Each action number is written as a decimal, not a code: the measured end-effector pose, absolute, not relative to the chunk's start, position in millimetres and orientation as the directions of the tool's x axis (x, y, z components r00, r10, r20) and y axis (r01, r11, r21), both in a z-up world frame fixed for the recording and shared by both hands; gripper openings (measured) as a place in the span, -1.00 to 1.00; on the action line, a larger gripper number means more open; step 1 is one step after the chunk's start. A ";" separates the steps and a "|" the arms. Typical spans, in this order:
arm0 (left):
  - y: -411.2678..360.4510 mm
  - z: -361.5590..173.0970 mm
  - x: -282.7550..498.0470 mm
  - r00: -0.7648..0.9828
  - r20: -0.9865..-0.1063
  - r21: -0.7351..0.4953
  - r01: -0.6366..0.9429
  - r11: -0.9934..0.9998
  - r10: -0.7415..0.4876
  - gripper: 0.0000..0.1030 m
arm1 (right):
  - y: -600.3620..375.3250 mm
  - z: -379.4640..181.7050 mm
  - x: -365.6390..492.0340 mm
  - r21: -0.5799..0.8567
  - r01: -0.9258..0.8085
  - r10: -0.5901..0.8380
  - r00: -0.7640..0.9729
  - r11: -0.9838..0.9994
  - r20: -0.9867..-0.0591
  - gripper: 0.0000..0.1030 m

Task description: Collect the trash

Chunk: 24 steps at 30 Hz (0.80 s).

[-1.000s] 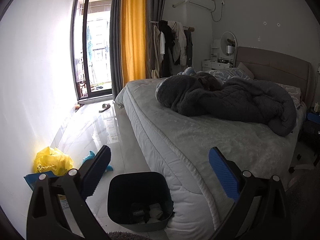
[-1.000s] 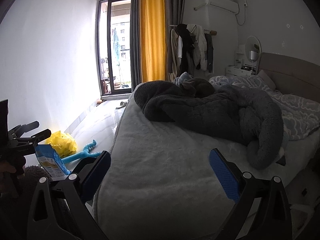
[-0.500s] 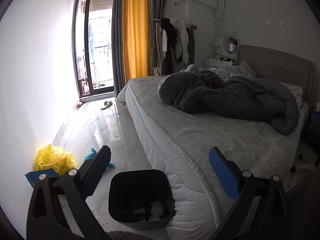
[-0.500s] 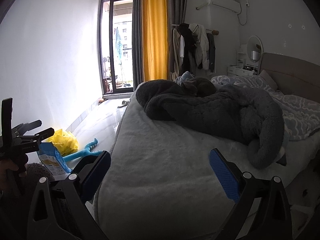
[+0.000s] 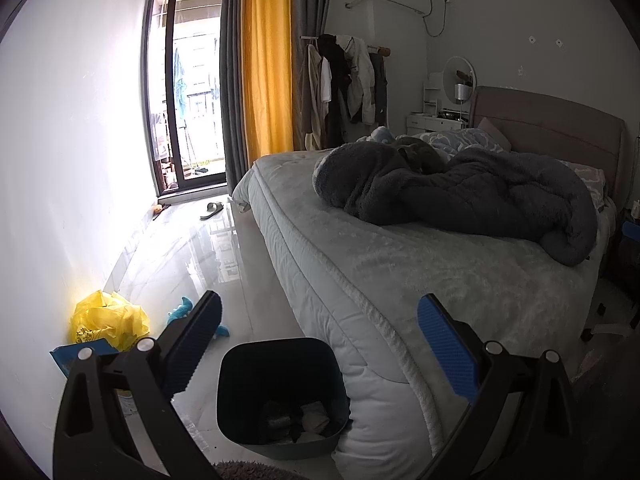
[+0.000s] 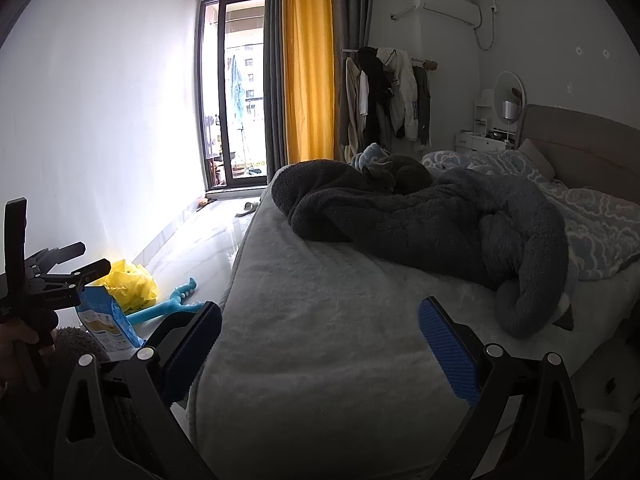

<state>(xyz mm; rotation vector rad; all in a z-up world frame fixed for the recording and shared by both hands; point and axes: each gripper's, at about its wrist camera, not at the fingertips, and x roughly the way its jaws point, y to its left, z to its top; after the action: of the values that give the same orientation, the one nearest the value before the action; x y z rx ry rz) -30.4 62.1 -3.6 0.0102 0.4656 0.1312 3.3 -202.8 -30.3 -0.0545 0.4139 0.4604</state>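
- Left gripper [image 5: 320,344] hangs with its jaws spread wide and empty above the dark plastic trash bin [image 5: 280,392] on the floor, hard against the grey bed [image 5: 420,280].
- Right gripper [image 6: 320,344] gapes empty over the bed.
- Far left, a blue snack packet [image 6: 106,320] stands near the crumpled yellow plastic bag [image 6: 128,286].

Left gripper [image 5: 318,344] held level and facing forward, jaws spread wide, nothing between the blue pads [image 5: 448,350]. Right gripper [image 6: 320,346] posed likewise, jaws wide apart and empty. In the right wrist view, left gripper [image 6: 78,258] seen from the side at the far left, gripped from below by a hand [image 6: 18,340], a fuzzy sleeve [image 6: 74,344] just beside it.
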 end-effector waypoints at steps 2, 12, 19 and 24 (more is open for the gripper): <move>60.9 -3.3 -30.6 0.885 -0.448 0.043 -0.123 0.991 0.129 0.94 | -202.0 -30.1 3.1 0.045 -0.441 0.421 0.814 0.896 -0.401 0.93; 60.0 -3.3 -30.5 0.884 -0.448 0.043 -0.124 0.991 0.131 0.94 | -197.9 -30.8 -0.7 0.050 -0.435 0.417 0.816 0.899 -0.401 0.93; 60.3 -3.1 -30.5 0.884 -0.448 0.043 -0.124 0.991 0.130 0.94 | -197.8 -30.9 -1.2 0.051 -0.434 0.416 0.816 0.900 -0.401 0.93; 60.5 -3.1 -30.5 0.884 -0.448 0.044 -0.123 0.991 0.130 0.94 | -197.5 -30.9 -1.5 0.051 -0.433 0.416 0.816 0.900 -0.401 0.93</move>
<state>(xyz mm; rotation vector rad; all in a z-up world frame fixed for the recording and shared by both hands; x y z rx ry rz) -30.5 60.5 -3.1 0.0139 0.4675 0.1316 -1.5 -197.5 -30.9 -0.0434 0.4173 0.4529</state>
